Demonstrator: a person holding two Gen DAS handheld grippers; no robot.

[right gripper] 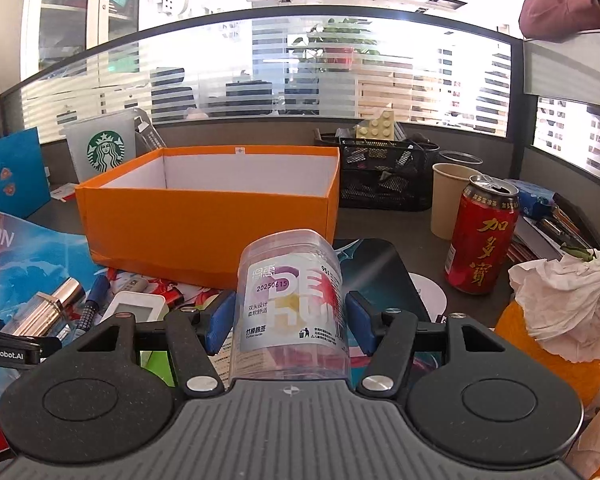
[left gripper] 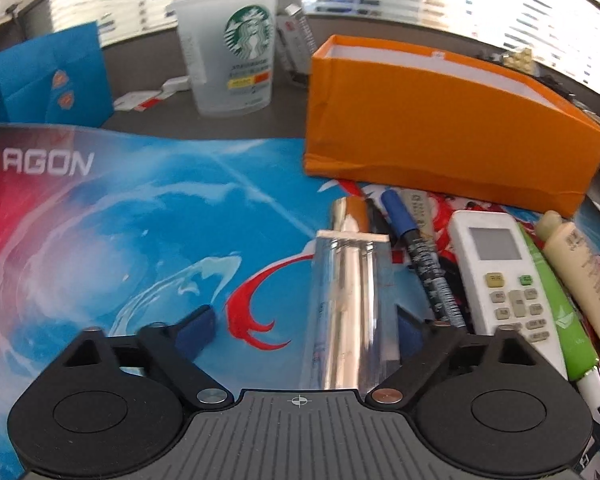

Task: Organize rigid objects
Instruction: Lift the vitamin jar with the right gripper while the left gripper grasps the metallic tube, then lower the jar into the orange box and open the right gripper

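1. Left wrist view: your left gripper has its two blue pads spread apart over the desk mat. One clear, shiny tube lies between them, up against the right pad; the left pad stands clear of it, so nothing is clamped.
2. Just right of that tube, count one dark marker with a blue cap, one white remote control, one green tube and one cream bottle, lying side by side near the mat's right edge.
3. One orange box stands open-topped on the mat's far right part, behind those items. In the right wrist view you can see no items inside it, only white walls.
4. Beyond the mat's far edge stand one frosted Starbucks cup and one blue paper bag, the bag towards the far left corner.
5. Right wrist view: your right gripper is closed on one clear plastic jar with a printed label, a blue pad pressing each side. The jar is held up in front of the orange box, above the desk.
6. To the right on the desk you have one red drink can, opened, with one paper cup just behind it, and one black mesh organiser beside the box's right wall.
7. One crumpled white tissue sits on something orange at the near right edge.
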